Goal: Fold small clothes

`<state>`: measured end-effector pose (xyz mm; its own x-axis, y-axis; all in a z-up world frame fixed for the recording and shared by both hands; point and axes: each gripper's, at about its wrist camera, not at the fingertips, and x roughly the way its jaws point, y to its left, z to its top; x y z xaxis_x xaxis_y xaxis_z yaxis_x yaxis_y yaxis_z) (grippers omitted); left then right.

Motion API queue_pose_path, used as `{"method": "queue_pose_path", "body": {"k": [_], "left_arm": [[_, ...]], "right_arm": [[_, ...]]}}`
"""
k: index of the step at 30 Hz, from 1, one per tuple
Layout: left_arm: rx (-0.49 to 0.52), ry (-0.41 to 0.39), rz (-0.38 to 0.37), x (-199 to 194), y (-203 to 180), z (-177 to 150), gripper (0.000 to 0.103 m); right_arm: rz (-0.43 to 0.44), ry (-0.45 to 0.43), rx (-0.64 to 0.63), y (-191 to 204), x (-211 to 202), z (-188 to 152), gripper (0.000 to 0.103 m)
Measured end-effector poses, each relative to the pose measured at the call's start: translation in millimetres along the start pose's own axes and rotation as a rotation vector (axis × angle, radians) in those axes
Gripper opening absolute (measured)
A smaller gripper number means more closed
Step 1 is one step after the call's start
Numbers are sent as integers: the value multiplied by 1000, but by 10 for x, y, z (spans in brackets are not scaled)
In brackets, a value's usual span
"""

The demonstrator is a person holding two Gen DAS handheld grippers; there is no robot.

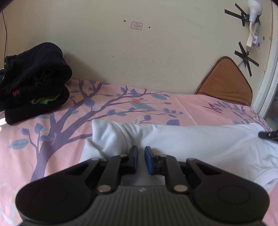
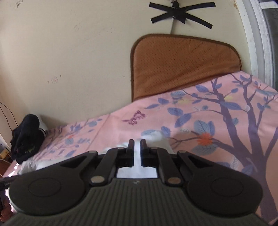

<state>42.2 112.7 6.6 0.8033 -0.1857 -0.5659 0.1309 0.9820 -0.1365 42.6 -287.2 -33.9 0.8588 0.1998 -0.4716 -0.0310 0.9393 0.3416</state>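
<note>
Wall (image 1: 156, 57): cream, scuffed, rising behind the bed in both views.
Sheet (image 1: 121, 104): pink bedsheet printed with a purple tree, blue leaves and a butterfly; it covers the whole bed surface.
Shirt (image 1: 199, 139): white garment lying on the sheet, spread across the middle and right of the left wrist view, with a fold bulging up at its left end. In the right wrist view it shows as white cloth (image 2: 156, 137) under and ahead of the fingers.
Pile (image 1: 34, 80): black clothes stacked at the far left of the bed against the wall, a green strip showing between layers; well apart from the shirt.
Cushion (image 2: 184, 67): brown, perforated, leaning upright against the wall at the bed's far edge.
Left gripper (image 1: 141, 151): low over the near edge of the shirt. The blue-padded fingers stand nearly together with a narrow gap; whether cloth sits in that gap cannot be told.
Right gripper (image 2: 137, 144): its fingers stand close, with a strip of white cloth visible between them, pinching the shirt. Its tip also appears at the right edge of the left wrist view, resting on the shirt.
Tape (image 2: 180, 15): black strips crossed on the wall above the cushion, holding a cable.
Power strip (image 1: 255, 29): white, fixed to the wall at upper right.
</note>
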Motion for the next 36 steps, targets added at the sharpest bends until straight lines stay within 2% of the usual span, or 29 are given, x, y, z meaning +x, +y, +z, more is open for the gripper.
{"method": "queue_pose_path", "body": {"k": [1,3,4,6,7,8,10,12,13,15,18,19,21,22,23,24,25,26,28,30,31,33,36], "left_arm": [[6,-1,4,0,-11,-1,12],[12,-2,9,-8,-22,-6,12],[11,-3,8,-11,-19,-6,12],[-4,-10,-3,-36,9,-7,12],[-16,-24,-16,-67,31,-10,12],[-31,-57,-31,-127,60,-18,12],[-49,-134,-61,-271,81,-35,12],[-85,-150,-145,-343,59,-14,12],[-90,-150,-183,-361,22,-5,12],[-65,-148,-239,-399,-111,-4,12],[-2,-110,-355,-426,-332,-56,12],[21,-99,-375,-432,-397,-73,12],[75,-63,-391,-414,-549,-139,12],[90,-32,-397,-369,-606,-170,12],[98,8,-394,-306,-646,-198,12],[105,65,-375,-211,-682,-224,13],[112,122,-346,-110,-711,-248,12],[108,116,-326,-97,-710,-254,9],[87,137,-338,-82,-672,-228,12],[22,141,-373,-105,-544,-215,12],[-12,131,-395,-142,-471,-196,12],[-93,58,-433,-321,-249,-124,12],[-208,-87,-426,-681,184,-12,18]], "right_arm": [[5,-11,-16,-41,44,-72,4],[22,8,30,-105,-32,-38,4],[30,-9,70,-153,-130,-19,7],[43,-103,115,-205,-380,-33,14],[47,-133,144,-237,-474,-62,24],[51,-150,175,-285,-569,-93,37],[54,-153,219,-380,-706,-190,42],[67,-131,250,-465,-781,-301,43],[85,-111,269,-492,-780,-342,47],[112,-83,279,-507,-786,-416,52],[76,-29,281,-505,-672,-504,53],[93,-40,295,-519,-648,-539,54],[123,-45,318,-526,-595,-550,54],[138,-32,338,-507,-538,-538,48],[159,-2,357,-488,-468,-527,31],[179,20,381,-457,-405,-528,23],[191,30,401,-421,-372,-526,20],[205,36,414,-372,-362,-507,20],[266,25,434,-248,-400,-440,15],[319,-6,393,-12,-495,-313,13],[332,-19,352,129,-540,-246,13],[376,-32,269,444,-605,-116,13],[463,-16,141,983,-596,-8,13]]}}
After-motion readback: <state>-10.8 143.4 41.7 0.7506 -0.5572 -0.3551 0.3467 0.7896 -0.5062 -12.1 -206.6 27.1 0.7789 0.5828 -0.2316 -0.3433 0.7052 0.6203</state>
